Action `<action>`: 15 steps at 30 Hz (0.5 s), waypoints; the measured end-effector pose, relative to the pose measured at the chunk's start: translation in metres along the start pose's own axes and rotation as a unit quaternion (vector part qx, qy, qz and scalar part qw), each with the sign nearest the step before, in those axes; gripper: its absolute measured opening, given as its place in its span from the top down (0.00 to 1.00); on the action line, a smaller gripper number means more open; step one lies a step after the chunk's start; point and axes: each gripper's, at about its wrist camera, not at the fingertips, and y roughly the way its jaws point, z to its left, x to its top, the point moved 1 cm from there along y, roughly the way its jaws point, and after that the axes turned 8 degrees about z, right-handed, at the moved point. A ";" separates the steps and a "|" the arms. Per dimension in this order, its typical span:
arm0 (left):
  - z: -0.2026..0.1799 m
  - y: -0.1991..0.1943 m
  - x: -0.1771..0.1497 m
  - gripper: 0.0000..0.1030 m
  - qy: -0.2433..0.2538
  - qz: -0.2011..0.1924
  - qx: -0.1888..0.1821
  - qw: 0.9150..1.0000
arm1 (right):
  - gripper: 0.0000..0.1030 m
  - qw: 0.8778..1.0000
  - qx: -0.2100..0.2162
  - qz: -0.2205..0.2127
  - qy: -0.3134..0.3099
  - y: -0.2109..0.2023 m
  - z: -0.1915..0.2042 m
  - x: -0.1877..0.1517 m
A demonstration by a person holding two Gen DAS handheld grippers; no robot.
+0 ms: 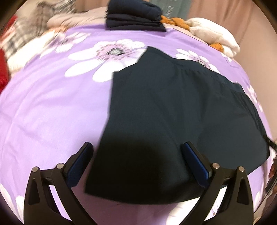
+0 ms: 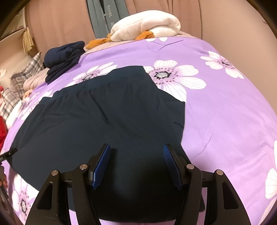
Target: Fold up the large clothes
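Note:
A large dark navy garment [image 1: 173, 112] lies spread flat on the purple flowered bedspread [image 1: 52, 103]. It also shows in the right wrist view [image 2: 97, 117], with the bedspread [image 2: 225, 103] around it. My left gripper [image 1: 138, 147] is open and empty, hovering over the garment's near left edge. My right gripper [image 2: 136, 148] is open and empty over the garment's near right part. The left gripper's tip [image 2: 7, 154] shows at the left edge of the right wrist view.
A folded dark navy stack [image 1: 133, 15] sits at the bed's far side, also in the right wrist view [image 2: 64, 57]. A white plush with orange parts [image 2: 147, 26] lies near the pink curtain. Plaid pillows [image 2: 19, 81] and red fabric [image 1: 3, 65] lie at the left.

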 end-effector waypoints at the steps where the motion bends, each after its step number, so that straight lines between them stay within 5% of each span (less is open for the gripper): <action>1: 0.007 0.000 -0.001 0.00 -0.011 0.004 0.003 1.000 | 0.40 1.000 0.001 0.000 0.002 -0.001 -0.001 -0.001; 15: 0.045 -0.053 -0.022 0.01 -0.042 -0.042 0.021 0.998 | 0.38 0.996 -0.031 0.000 0.079 -0.033 -0.038 -0.024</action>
